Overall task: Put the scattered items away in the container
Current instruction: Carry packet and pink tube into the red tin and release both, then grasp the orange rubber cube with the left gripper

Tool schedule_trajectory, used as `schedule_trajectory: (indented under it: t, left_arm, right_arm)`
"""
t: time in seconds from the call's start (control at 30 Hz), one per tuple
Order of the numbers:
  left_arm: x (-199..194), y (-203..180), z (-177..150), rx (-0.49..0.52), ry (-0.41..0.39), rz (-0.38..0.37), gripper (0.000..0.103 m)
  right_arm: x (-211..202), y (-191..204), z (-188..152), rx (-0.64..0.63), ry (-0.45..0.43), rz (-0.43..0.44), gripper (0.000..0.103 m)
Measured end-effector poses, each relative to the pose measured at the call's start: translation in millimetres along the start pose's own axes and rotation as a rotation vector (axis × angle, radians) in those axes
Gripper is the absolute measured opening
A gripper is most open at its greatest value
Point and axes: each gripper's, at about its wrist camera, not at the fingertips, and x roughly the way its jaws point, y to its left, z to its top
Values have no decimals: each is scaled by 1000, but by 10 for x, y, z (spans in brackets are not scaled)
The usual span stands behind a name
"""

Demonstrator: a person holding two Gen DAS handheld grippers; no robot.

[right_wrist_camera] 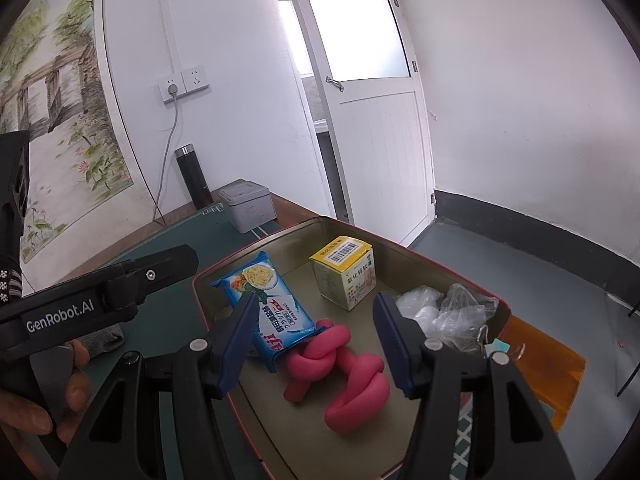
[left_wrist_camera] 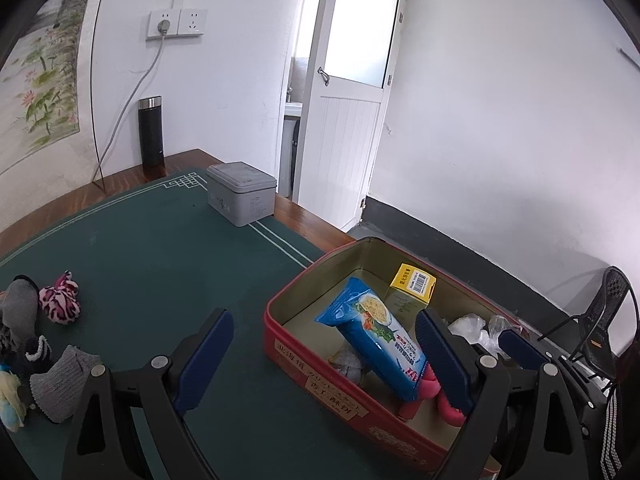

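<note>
A red tin (left_wrist_camera: pixel 320 376) with a gold inside (right_wrist_camera: pixel 360 432) stands at the table's right edge. It holds a blue cracker pack (left_wrist_camera: pixel 380 336) (right_wrist_camera: pixel 268 300), a yellow box (left_wrist_camera: pixel 412 288) (right_wrist_camera: pixel 344 276), a knotted pink rope (right_wrist_camera: pixel 340 368) (left_wrist_camera: pixel 424 396) and crumpled clear plastic (right_wrist_camera: pixel 444 312) (left_wrist_camera: pixel 472 328). My left gripper (left_wrist_camera: pixel 324 364) is open and empty over the tin's near left corner. My right gripper (right_wrist_camera: pixel 316 344) is open and empty just above the pink rope. Socks and small soft items (left_wrist_camera: pixel 44 344) lie on the green mat at the left.
A grey lidded tin (left_wrist_camera: pixel 244 192) and a dark flask (left_wrist_camera: pixel 152 136) stand at the table's far side. The green mat (left_wrist_camera: pixel 152 264) covers the wooden table. A black chair (left_wrist_camera: pixel 600 320) is beyond the table on the right. An orange sheet (right_wrist_camera: pixel 548 372) lies beside the tin.
</note>
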Motion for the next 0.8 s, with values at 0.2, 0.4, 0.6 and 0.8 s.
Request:
schedule_trajectory:
  t: [0.2,0.4,0.6,0.8]
  left_arm:
    - [-284,309,-76,-52,-31,51,94]
    - [-634,796,-208,-130,-53,138,94]
    - [-1134,1469,-445,-209,-80,275,94]
    - [-1822,2388,-906,-341,-93,469,94]
  right_arm:
    - [-18,244,9,-31,-3,48,63]
    - [-42,682,11,-90,1,137,63]
    - [-25,1241,-101,-145,58,272,66]
    - [46,1763,-197,-200,110,344,68]
